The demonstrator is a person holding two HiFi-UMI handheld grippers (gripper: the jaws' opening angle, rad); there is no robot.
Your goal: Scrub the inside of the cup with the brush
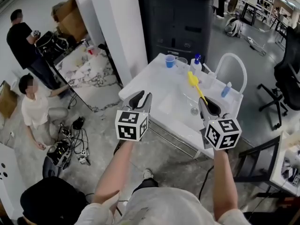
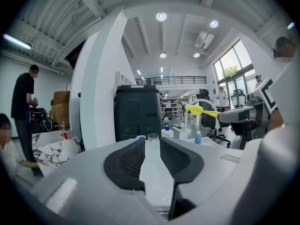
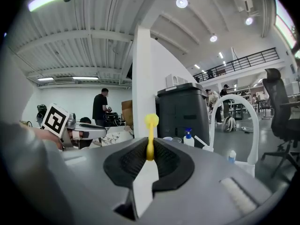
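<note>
Left tongs [image 1: 144,96] released, empty — right tongs [image 1: 203,101] clenching one yellow brush [image 1: 192,79]; one blue cup [image 1: 170,61].

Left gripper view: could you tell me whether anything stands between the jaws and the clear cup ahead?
Nothing visible does. The left gripper is open and empty, and only table top shows between its jaws and the clear cup.
</note>
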